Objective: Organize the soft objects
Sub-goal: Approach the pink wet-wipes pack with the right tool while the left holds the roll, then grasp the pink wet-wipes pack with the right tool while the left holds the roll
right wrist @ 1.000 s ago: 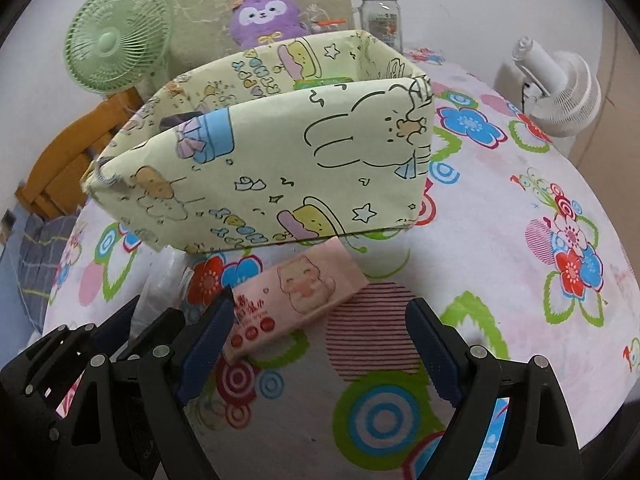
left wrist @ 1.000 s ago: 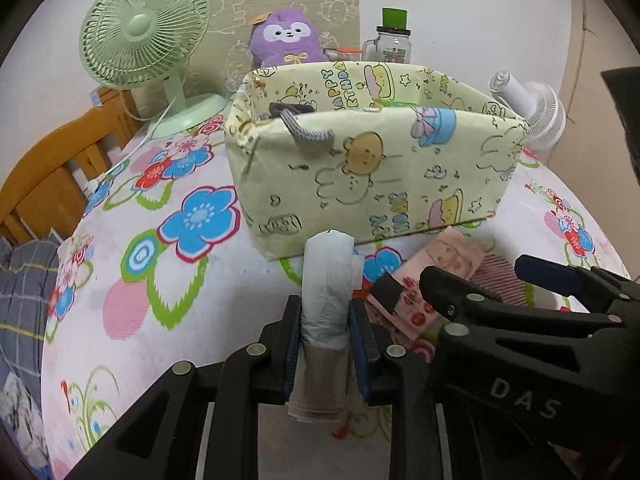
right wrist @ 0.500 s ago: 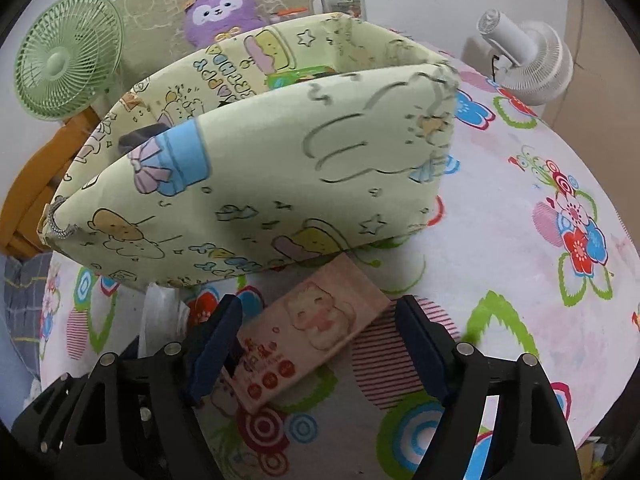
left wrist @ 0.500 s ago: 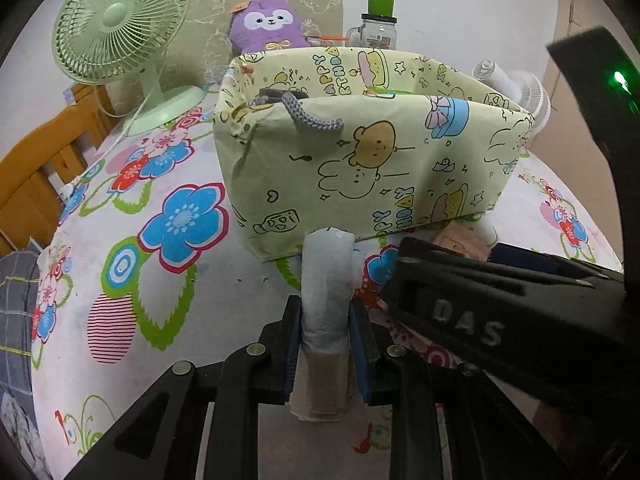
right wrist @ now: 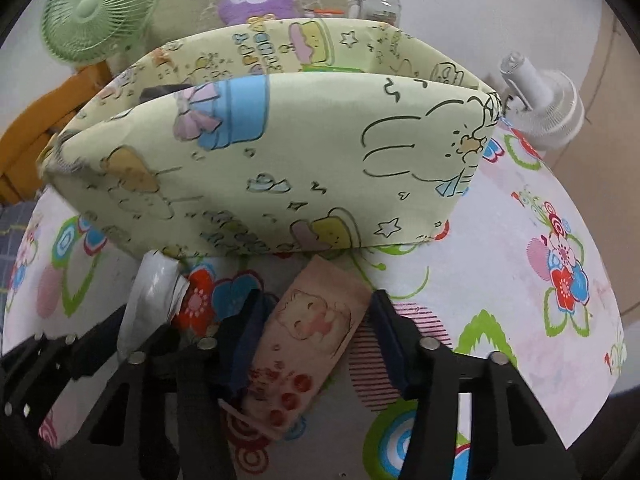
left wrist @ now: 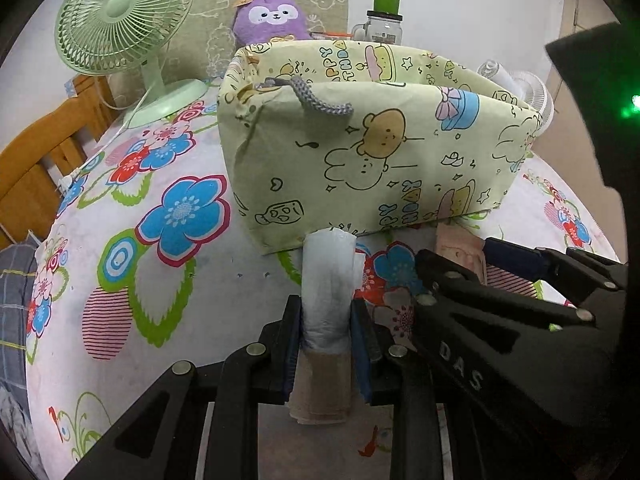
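Pink tissue packet (right wrist: 308, 344), soft and flat with a cartoon cat printed on it, lies on the flowered tablecloth (right wrist: 500, 280) just in front of the pale green fabric storage box (right wrist: 260, 168) with cartoon animals. One second ago my right gripper (right wrist: 316, 324) was well behind the packet with its jaws wide; now it has moved forward and the two fingers stand on both sides of the packet. The left finger (right wrist: 244, 332) touches or nearly touches the packet edge, while the right finger (right wrist: 390, 332) is a little apart, so the jaws are still open and not yet closed on it. The opening looks also narrower than before.

My left gripper (left wrist: 325, 320) has not changed its work: it stays clamped on the rolled white plastic bag (left wrist: 328, 280), which stands upright between its pads just before the box wall. In the left wrist view the box has come closer.

I judge that the approach to the packet is finished and the next step is to close the right jaws, then lift both soft things over the box rim. The packet lies at an angle between the fingers, so it may twist when I squeeze.
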A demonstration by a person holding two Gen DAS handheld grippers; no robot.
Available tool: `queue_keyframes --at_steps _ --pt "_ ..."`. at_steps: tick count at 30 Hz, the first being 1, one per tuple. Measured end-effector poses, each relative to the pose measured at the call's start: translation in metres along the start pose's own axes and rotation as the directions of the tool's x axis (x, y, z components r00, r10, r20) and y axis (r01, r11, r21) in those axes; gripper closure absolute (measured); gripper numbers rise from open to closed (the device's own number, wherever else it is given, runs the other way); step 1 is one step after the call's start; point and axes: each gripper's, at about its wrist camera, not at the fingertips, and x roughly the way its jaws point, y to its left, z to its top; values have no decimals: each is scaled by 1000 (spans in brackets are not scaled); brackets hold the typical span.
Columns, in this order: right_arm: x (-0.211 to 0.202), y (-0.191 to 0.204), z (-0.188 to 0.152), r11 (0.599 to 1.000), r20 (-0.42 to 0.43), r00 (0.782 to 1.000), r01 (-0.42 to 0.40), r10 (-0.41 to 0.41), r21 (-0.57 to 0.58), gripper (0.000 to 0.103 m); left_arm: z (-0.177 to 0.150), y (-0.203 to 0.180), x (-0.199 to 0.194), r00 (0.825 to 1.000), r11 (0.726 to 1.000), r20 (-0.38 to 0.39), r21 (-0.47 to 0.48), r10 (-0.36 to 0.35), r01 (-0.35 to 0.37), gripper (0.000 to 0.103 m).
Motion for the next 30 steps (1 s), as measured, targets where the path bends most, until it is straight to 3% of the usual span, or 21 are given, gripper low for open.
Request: queue_keyframes --at_steps 15,21,22,24,25,30 --pt "-16 -15 -16 991 16 993 -112 114 -78 58 -10 -15 -6 999 999 8 5 47 -47 78" --pt "-24 -23 -20 988 52 993 -104 110 -115 59 -13 -21 -7 998 998 11 -15 69 -69 78" --pt "-25 -24 -21 986 55 992 -107 114 -125 60 -13 -23 -8 997 997 12 -18 73 -73 78" --pt "-25 -25 -21 982 52 990 -122 131 -147 80 -15 -26 -9 996 996 15 -23 83 -82 78" --pt "-28 -24 -21 978 68 989 -118 131 -172 84 -16 -27 -9 996 996 15 -27 88 -88 78" --pt "-30 -25 -24 973 56 986 -144 156 -182 84 -20 -32 -11 995 994 17 -47 100 -99 78"
